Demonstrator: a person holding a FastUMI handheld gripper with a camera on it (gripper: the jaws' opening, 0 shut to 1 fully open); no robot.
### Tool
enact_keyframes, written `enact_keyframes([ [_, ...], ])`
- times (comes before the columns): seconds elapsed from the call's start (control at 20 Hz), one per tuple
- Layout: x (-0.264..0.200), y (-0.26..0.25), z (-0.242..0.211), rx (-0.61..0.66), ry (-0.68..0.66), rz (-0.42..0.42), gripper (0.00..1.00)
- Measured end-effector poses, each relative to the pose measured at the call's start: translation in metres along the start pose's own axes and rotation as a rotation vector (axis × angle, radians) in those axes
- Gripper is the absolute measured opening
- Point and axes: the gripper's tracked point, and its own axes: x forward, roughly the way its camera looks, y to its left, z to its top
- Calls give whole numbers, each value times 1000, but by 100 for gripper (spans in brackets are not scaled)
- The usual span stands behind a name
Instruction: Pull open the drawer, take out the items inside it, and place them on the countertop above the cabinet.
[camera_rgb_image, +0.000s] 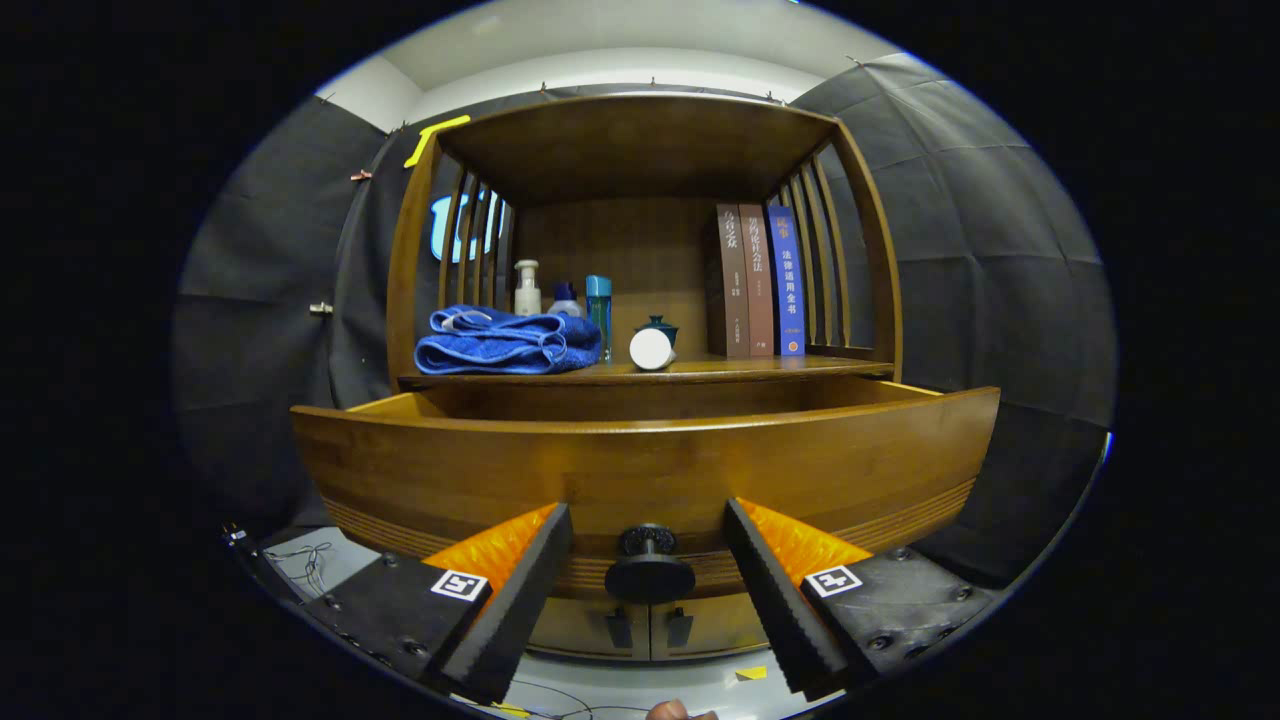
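drawer (640, 470) pulled out, contents hidden | fingers (520, 590) spread wide, straddling knob (649, 565), holding nothing

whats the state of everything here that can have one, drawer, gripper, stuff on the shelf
drawer: pulled open, inside hidden
knob: between the fingers, not gripped
gripper: open, fingers either side of the knob
blue towel: folded, lying on the countertop
books: upright, side by side
white round item: on its side
pump bottle: upright
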Motion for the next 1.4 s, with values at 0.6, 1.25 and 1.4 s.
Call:
enact_keyframes([
  [0.6, 93, 2, 5, -3, -2, -8, 100],
  [1.25, 117, 4, 5, -19, 5, -25, 99],
  [1.4, 105, -5, 18, 16, 7, -47, 99],
])
